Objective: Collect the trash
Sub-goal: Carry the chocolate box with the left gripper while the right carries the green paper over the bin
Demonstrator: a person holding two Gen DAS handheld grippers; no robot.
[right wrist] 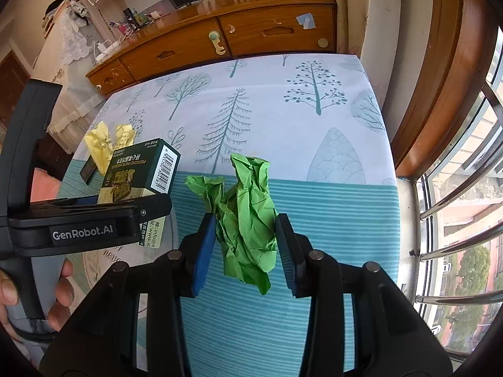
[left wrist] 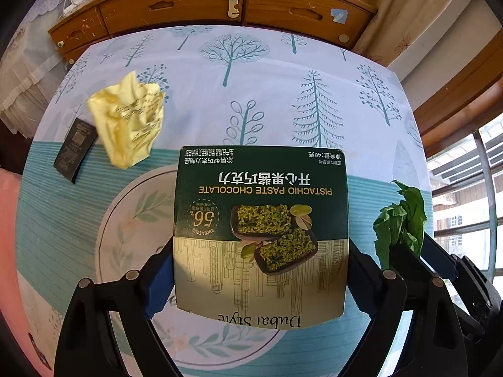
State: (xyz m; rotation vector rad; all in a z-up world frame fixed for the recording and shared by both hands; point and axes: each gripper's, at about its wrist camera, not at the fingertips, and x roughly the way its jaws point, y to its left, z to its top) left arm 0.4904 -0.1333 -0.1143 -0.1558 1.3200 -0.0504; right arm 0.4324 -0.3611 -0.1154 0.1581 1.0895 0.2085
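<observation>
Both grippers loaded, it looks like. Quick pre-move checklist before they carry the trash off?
1. Left gripper shut on chocolate box: ok.
2. Right gripper shut on green paper: ok.
3. Box off the table: ok.
4. Green paper off the table: cannot tell.
5. Trash left: yellow paper, dark packet on table: not ok.
6. Bin in view: not ok.

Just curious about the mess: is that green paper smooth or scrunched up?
Scrunched. The green paper is creased all over and bunched into a wad between the right gripper pads.
</observation>
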